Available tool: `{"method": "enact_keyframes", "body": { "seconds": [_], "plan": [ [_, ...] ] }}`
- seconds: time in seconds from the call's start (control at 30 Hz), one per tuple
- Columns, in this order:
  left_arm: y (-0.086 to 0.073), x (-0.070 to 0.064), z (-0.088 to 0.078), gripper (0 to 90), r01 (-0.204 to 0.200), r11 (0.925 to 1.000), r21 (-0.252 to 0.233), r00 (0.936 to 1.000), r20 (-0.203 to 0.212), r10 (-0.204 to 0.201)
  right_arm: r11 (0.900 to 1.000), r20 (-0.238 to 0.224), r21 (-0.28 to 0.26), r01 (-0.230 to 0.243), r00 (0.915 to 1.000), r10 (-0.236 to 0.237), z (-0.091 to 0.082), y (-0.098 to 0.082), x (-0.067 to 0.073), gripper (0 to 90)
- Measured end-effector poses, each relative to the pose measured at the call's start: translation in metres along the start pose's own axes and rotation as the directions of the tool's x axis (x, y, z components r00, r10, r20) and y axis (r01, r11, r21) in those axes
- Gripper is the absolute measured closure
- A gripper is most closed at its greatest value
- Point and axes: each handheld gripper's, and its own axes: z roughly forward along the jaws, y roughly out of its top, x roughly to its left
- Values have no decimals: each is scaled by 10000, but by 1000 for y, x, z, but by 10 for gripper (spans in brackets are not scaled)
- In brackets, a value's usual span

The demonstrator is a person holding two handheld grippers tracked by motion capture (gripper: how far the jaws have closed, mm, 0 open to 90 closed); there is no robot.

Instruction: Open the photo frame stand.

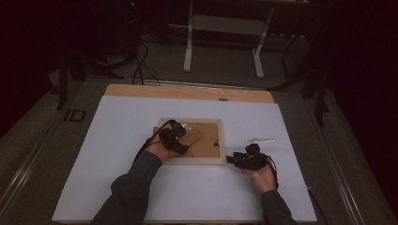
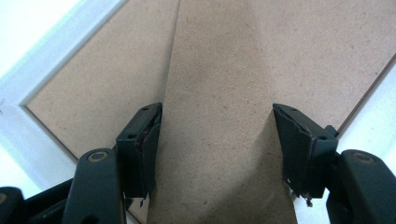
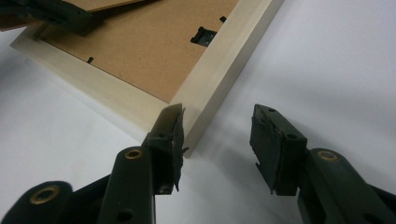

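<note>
A pale wooden picture frame (image 1: 223, 140) lies face down on the white table cover, its brown backing board (image 1: 209, 146) up. My left gripper (image 1: 184, 128) reaches over the frame's left part. In the left gripper view its jaws (image 2: 217, 135) are shut on the two edges of the tapered brown easel stand (image 2: 217, 84), above the backing board (image 2: 93, 84). The right gripper view has that stand (image 3: 112, 3) raised off the board (image 3: 149, 51). My right gripper (image 1: 231, 159) is open at the frame's near right corner (image 3: 219, 79); one fingertip (image 3: 170, 123) lies against that corner.
A small pale clear object (image 1: 259, 139) lies on the cover right of the frame. Black retaining clips (image 3: 204, 34) sit along the backing's edge. The wooden table edge (image 1: 187, 92) runs along the back, and a white desk stand (image 1: 223, 42) is on the floor beyond.
</note>
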Motion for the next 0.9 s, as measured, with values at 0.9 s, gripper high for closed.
{"method": "enact_keyframes", "body": {
  "seconds": [0.9],
  "plan": [
    [-6, -18, -12, 377, -647, 9957, -664, 9917, -1154, 567, 9990, 115, -424, -105, 9999, 110, 0, 19, 1, 537]
  ]
}}
